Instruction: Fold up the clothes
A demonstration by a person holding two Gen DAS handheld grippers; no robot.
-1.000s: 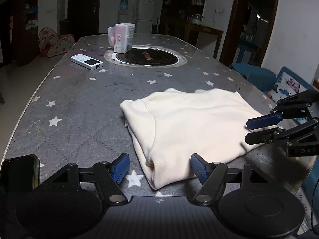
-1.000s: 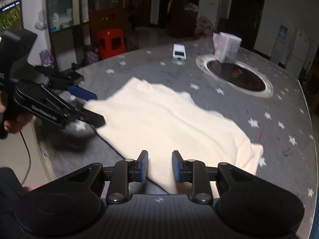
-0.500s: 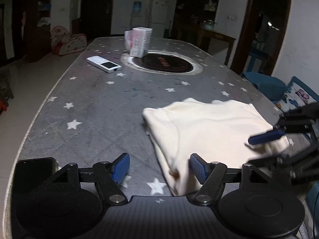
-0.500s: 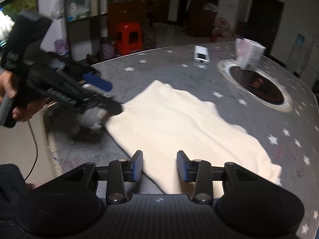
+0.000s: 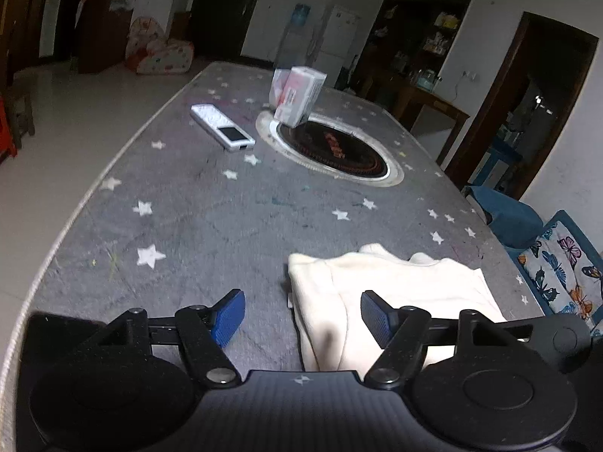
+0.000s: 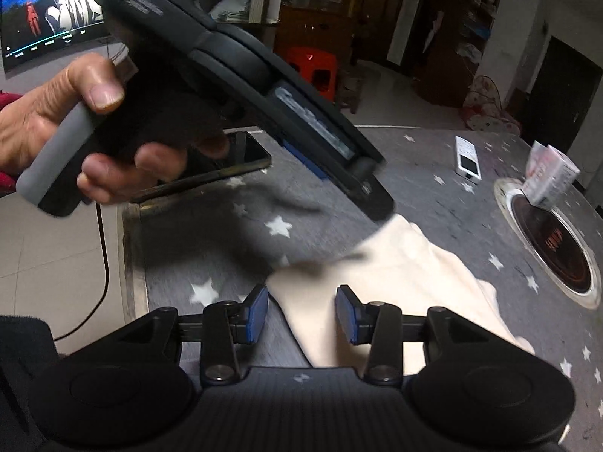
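Right tongs (image 6: 301, 314) agape over cream garment (image 6: 410, 282), left tongs (image 6: 380, 211) (hand-held) touching its corner

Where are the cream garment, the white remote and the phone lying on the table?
cream garment (image 5: 399, 293), left wrist view, on its folded top layer.
white remote (image 5: 222, 132), left wrist view, near its small screen.
phone (image 6: 241, 158), right wrist view, on its dark glass.

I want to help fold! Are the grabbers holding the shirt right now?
No. The left gripper and right gripper are both open above the cream shirt, gripping nothing.
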